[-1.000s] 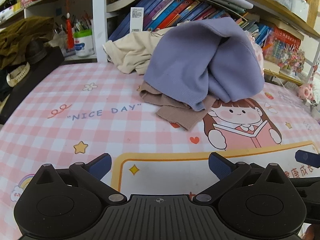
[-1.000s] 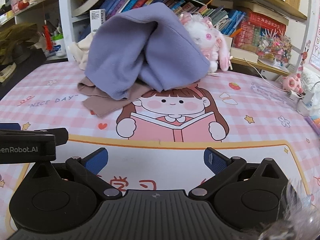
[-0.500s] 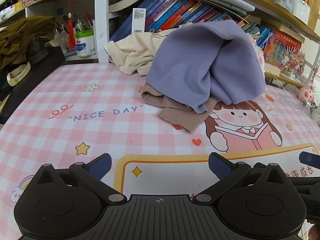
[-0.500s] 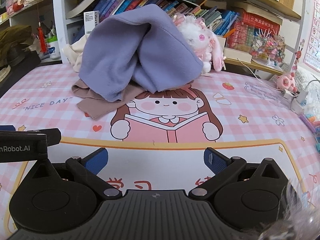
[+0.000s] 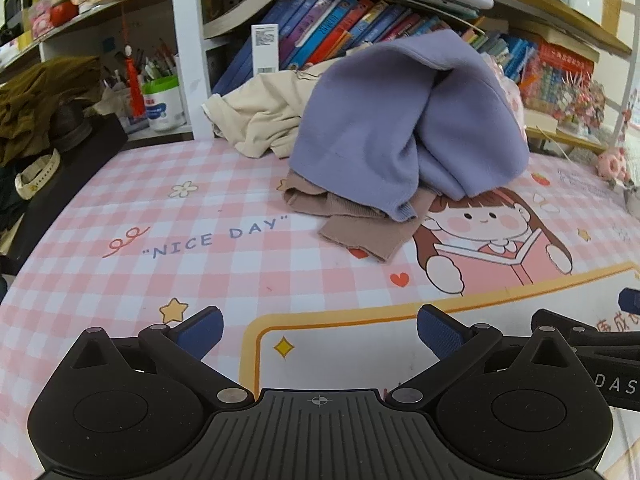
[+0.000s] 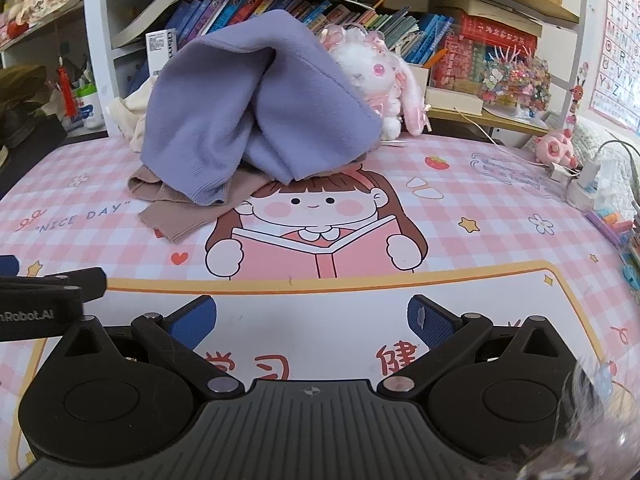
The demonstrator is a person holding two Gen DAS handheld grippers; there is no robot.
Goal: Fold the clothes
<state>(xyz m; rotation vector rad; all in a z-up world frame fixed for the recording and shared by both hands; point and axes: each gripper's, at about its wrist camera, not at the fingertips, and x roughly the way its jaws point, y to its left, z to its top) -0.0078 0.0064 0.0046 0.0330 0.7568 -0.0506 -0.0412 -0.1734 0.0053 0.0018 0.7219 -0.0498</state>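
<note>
— Clothes pile (image 5: 404, 148) sits at the mat's (image 5: 240, 272) far side, ahead of both grippers, purple sweater (image 6: 248, 120) topmost.

— Which is nearer?

— Can't tell; left gripper (image 5: 318, 328) and right gripper (image 6: 312, 316) both gape empty, well short

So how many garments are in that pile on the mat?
3 visible. The purple sweater is draped on top, the tan knit lies flat beneath it on the mat's near side, and the cream garment sits behind, against the bookshelf. The sweater may hide more.
</note>
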